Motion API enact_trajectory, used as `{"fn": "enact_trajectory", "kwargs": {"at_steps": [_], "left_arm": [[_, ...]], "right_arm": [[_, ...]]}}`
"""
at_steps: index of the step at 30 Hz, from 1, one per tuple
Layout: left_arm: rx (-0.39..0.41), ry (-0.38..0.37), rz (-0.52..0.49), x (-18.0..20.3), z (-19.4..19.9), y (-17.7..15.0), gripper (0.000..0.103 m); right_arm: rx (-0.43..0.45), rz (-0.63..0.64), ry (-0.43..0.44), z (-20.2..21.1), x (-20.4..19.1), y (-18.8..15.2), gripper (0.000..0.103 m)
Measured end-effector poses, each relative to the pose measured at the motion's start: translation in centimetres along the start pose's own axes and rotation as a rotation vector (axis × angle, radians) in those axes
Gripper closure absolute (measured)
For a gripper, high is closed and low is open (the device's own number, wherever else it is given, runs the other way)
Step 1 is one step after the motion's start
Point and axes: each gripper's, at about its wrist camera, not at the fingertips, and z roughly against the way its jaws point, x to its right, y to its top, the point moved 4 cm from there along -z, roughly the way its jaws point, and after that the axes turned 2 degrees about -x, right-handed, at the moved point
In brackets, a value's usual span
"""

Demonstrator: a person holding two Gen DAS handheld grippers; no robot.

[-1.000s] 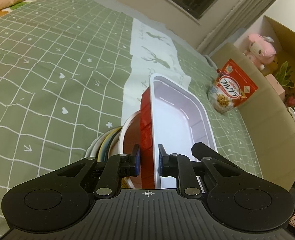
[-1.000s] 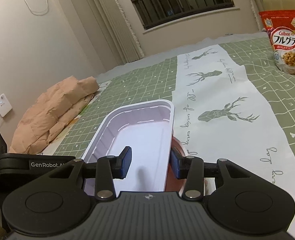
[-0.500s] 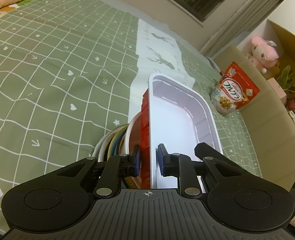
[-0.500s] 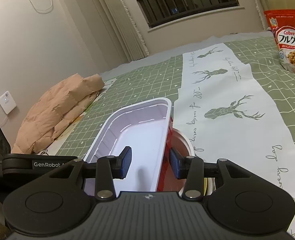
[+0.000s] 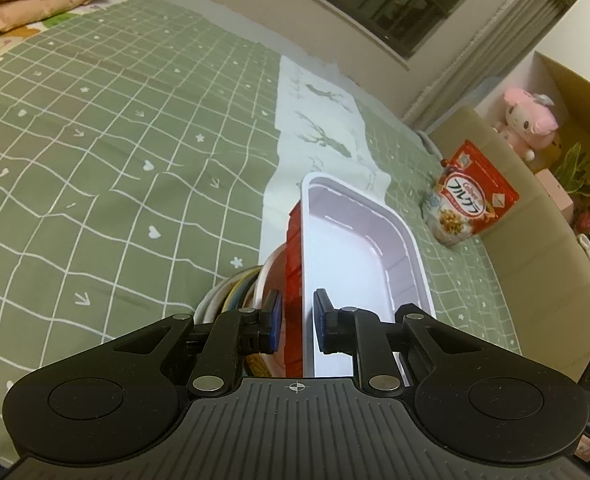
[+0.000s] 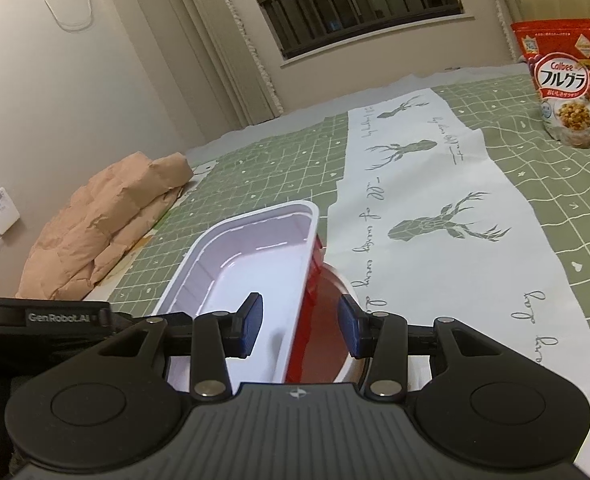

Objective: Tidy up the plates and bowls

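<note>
Rectangular red-and-white plastic tray (image 5: 351,240), red outside and white inside, sits up over the pile, above a round white bowl with red inside (image 6: 331,300). That bowl is nested on a stack of round plates with white, yellow and bluish rims (image 5: 225,296). All of this is on the green checked cloth (image 5: 115,160), at the near end of the white deer-print runner (image 6: 435,200). The tray looks tilted. Can't tell if its base already rests in the bowl or hangs just above it.

Left hand-held gripper (image 5: 298,316): jaws nearly together and just been closing, with the tray's left long wall between them. One pad is on the red outside, one on the white inside, so it reads as a pinch on that wall.

Right hand-held gripper (image 6: 299,324): jaws moderately apart, straddling the tray's right long wall. Gaps show on both sides, so the pads look clear of it and not gripping.

Progress, my read: late stage. Plates are gathered into one stack, the bowl is on top, and the tray is the last piece going on. No other loose dishes show in either view. Left to do: seat the tray level, let go, pull both grippers back.

Red cereal bag (image 6: 563,80) stands well apart, not part of this.
</note>
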Motion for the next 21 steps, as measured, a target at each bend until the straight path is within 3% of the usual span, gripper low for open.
{"fn": "enact_trajectory", "kwargs": {"at_steps": [13,16,21], "left_arm": [[0.114,-0.011,-0.029,0.8,4.6,-0.6,0.083],[0.148,-0.003,-0.075,1.5,5.9,-1.9,0.083],[0.216,0.046,-0.249,3.4,7.3,-6.4,0.083]], "right_arm": [[0.109,0.028,-0.066,3.8,-0.6,0.4,0.051],[0.141,0.043,-0.062,5.7,-1.4,-0.1,0.047],[0.173,0.093,-0.058,8.7,-2.6,-3.2,0.031]]}}
